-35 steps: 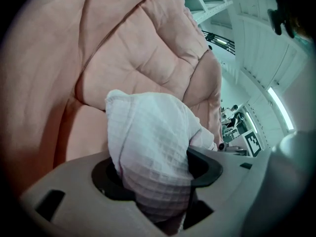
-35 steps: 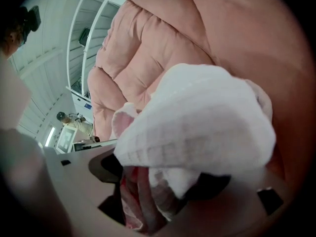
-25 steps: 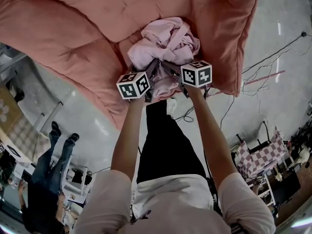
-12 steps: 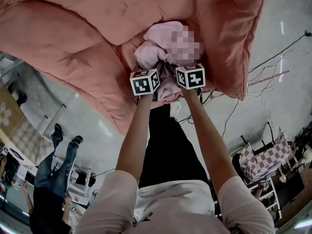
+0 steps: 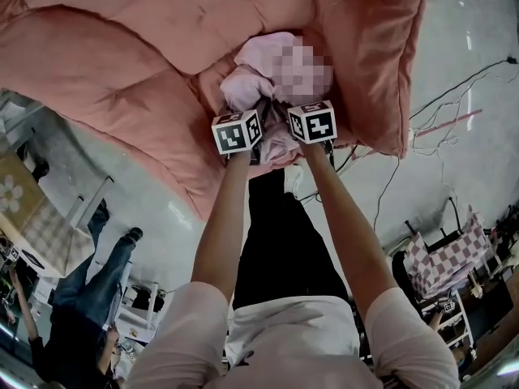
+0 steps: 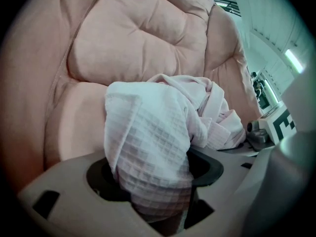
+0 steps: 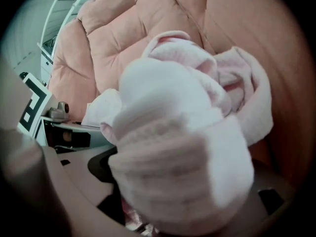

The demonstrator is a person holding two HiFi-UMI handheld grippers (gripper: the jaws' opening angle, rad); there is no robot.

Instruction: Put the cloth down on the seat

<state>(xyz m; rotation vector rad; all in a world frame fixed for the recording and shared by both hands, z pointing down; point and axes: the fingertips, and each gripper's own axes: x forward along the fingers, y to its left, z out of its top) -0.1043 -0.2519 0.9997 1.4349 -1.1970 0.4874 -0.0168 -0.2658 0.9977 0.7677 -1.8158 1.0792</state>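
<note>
Pink cloth (image 5: 250, 65) bunched near the seat (image 5: 203, 19) front, pinched by left gripper (image 5: 255, 112) and right gripper (image 5: 284, 112) alike; liable to slide off, or snag a jaw on release

The pink cushioned seat (image 5: 122, 63) (deeply tufted) bears a bunched pale pink cloth (image 5: 245, 86) at its front.

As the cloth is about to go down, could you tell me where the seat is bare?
Bare pink padding shows left of the cloth and behind it, toward the backrest. The hollow's right side is crowded with bunched cloth.
</note>
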